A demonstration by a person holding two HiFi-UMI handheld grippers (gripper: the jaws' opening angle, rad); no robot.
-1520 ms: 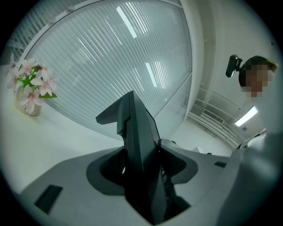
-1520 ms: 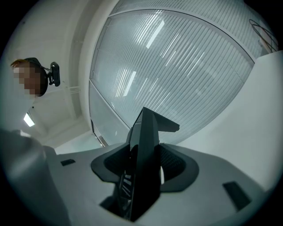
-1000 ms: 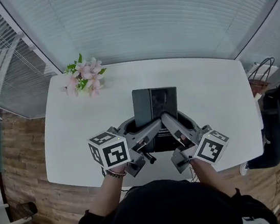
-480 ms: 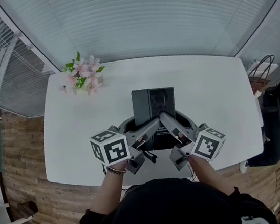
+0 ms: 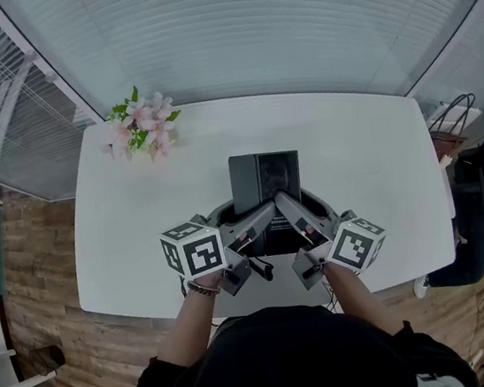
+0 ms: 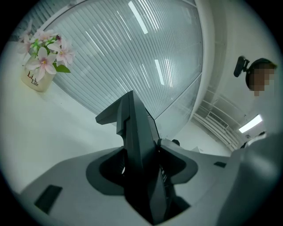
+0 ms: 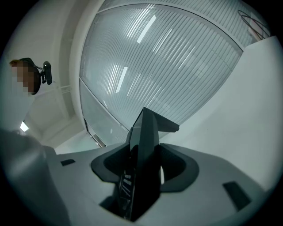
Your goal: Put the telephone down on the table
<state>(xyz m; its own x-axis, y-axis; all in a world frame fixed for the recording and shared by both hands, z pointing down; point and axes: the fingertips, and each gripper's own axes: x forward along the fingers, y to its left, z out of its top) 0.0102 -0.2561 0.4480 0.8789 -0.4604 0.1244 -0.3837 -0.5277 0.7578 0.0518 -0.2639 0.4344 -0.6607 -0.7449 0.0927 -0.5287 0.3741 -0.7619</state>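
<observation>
A cream pot of pink flowers (image 5: 142,129) stands at the far left corner of the white, round-cornered counter (image 5: 361,153). The left claw (image 5: 263,219) is clenched on the near left edge of the black, flat-bodied plastic telephone (image 5: 264,179), with a grey jaw pressed against each face. The telephone sits over the middle of the counter, nearer the person's side, and I cannot tell whether its base touches the top. The right claw (image 5: 285,209) grasps the telephone's near right edge the same way.
</observation>
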